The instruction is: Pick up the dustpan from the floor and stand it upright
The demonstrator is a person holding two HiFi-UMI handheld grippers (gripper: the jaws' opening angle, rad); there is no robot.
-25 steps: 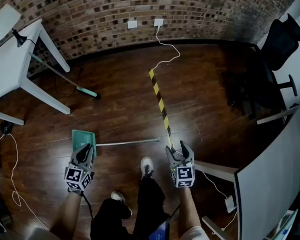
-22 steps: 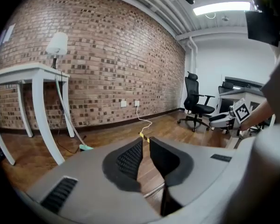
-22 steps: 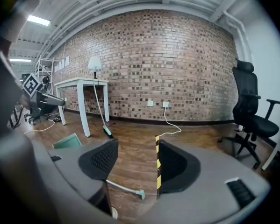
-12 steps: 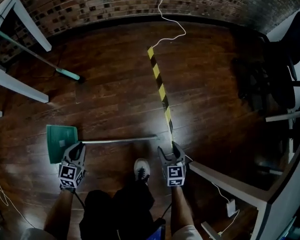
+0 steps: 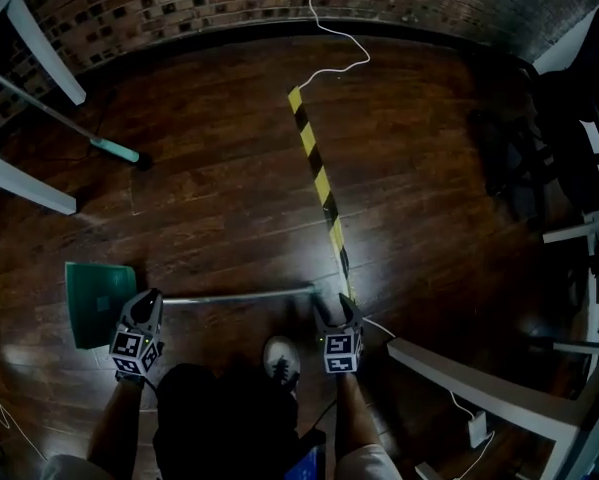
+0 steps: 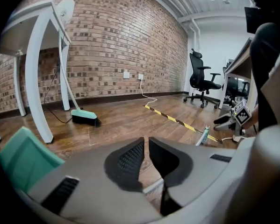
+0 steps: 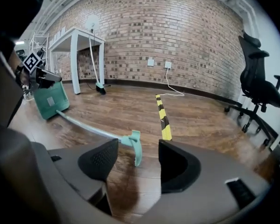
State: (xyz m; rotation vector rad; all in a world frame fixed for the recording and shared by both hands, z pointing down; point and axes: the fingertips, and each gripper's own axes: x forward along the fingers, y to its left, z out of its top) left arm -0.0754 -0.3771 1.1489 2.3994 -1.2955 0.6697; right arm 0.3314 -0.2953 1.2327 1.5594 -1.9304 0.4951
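Pale label (image 7: 50, 101) on green dustpan (image 5: 94, 303), too small to read (square marker patterns only on gripper cubes (image 5: 129, 348)). Lying flat on wood floor (image 5: 229, 168), lower left of frame, just left of left gripper (image 5: 146, 296), jaws nearly together, clamping nothing. Handle (image 5: 239, 294) running right; green end just ahead of right gripper (image 5: 337, 303), jaws well apart, empty.

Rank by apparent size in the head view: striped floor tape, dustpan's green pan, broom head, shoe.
1. striped floor tape, by far the longest
2. dustpan's green pan
3. shoe and broom head: they look alike, and the shoe is nearer the camera, so unranked
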